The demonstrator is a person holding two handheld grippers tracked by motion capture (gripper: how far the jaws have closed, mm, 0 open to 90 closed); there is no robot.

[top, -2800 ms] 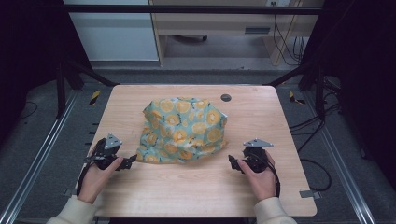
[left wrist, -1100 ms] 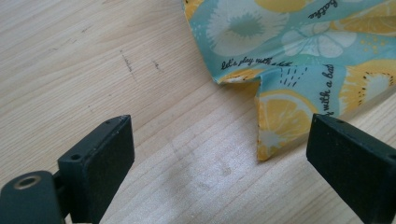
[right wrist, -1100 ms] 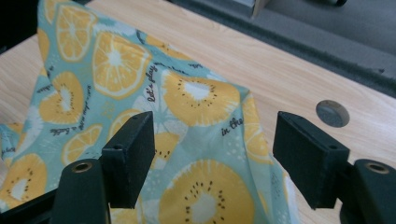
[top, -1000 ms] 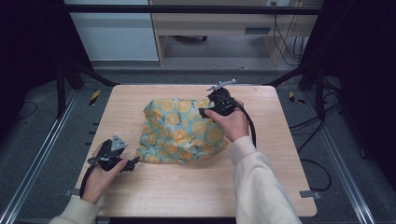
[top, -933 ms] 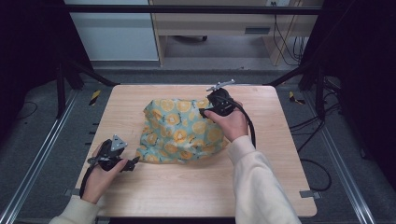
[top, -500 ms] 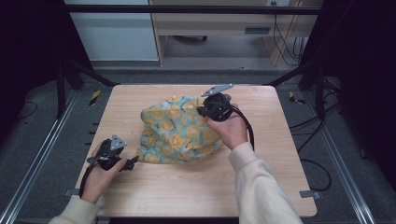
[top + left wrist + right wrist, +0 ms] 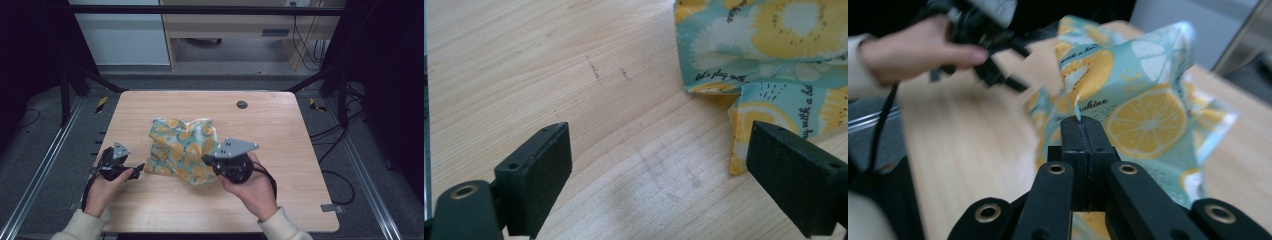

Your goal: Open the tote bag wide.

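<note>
Right gripper [image 7: 206, 160] has swung from cloth's far right edge back toward near side, dragging fabric over itself. Jaws pinched together on edge of cloth [image 7: 181, 149], lemon print, now bunched at table [image 7: 280, 125] centre. Left gripper [image 7: 138, 167] rests just left of cloth's near corner, jaws spread wide, nothing between. Judgement: fold in progress. Keep pinch firm, lay edge flat onto near edge, left gripper free to pin corner.

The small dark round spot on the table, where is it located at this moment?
In the high view the round spot sits on the table near its far edge, right of centre, beyond the lemon-print cloth and apart from it.
</note>
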